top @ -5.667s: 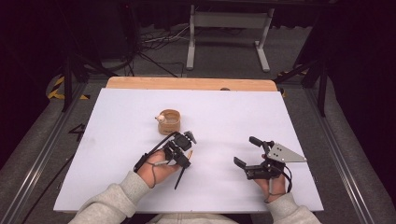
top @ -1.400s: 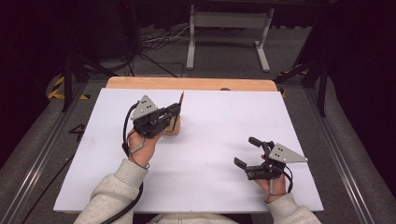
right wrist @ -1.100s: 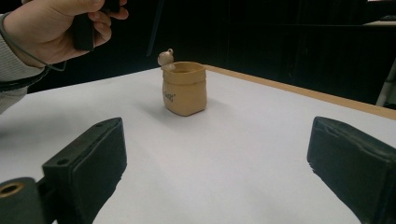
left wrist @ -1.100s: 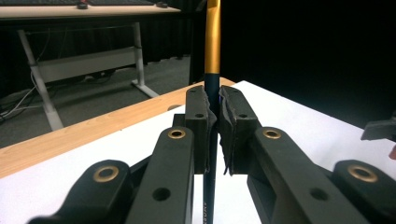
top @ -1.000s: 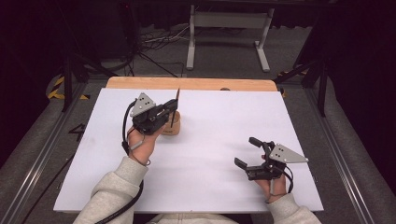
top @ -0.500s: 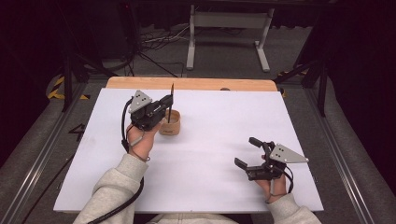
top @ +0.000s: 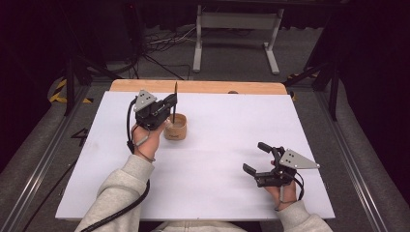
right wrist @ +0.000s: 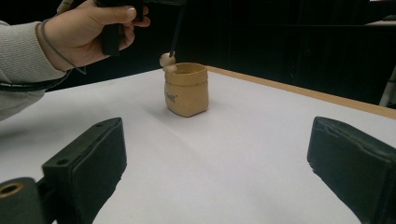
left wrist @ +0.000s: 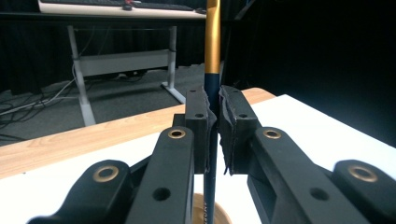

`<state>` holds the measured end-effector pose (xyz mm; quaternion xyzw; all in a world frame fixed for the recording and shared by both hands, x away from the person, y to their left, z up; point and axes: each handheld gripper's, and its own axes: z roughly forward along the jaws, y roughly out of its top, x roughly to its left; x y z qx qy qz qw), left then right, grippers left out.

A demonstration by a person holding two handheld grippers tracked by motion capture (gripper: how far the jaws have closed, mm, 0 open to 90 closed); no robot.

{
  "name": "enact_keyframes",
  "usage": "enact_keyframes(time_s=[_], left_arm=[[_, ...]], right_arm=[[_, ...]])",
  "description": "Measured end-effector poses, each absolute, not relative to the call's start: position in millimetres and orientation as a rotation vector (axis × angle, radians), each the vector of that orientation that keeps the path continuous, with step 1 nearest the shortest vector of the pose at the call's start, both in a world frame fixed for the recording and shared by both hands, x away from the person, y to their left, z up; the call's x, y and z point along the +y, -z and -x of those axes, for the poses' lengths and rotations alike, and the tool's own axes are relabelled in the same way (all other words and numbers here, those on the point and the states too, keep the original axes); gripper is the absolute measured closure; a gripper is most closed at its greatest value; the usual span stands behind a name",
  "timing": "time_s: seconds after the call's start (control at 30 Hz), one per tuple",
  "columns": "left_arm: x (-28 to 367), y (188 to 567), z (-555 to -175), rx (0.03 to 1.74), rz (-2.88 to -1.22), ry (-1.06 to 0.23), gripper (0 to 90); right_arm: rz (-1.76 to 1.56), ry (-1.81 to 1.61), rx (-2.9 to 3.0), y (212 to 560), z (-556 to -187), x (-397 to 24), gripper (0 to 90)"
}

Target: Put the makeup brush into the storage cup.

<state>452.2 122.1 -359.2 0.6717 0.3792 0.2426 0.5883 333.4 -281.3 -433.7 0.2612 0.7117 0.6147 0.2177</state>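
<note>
The left gripper [top: 167, 107] has its fingers [left wrist: 198, 121] clamped on a thin dark stick [left wrist: 211, 140] with a gold upper part, held upright over a small tan cup [top: 176, 126] on the white table [top: 227, 145] (the stick's pale lower tip sits at the cup's rim). The right gripper [top: 258, 157], well apart near the right front, rests with fingers [right wrist: 88, 161] spread wide, holding nothing.

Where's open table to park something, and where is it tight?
Free: the white table between the two grippers, the far right stretch past the right gripper to the wooden edge strip, and the near left corner. Crowded: around the tan pot, where the left gripper holds a dark-and-gold stick upright over it.
</note>
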Motion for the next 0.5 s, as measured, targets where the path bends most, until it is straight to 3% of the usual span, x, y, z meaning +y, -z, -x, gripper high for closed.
enact_keyframes(time_s=[0.5], left_arm=[[122.4, 371.0, -464.2, 0.895, -1.548, -0.546, 82.4]], right_arm=[[-0.719, -1.707, 1.968, 433.5, -333.1, -282.0, 4.8]])
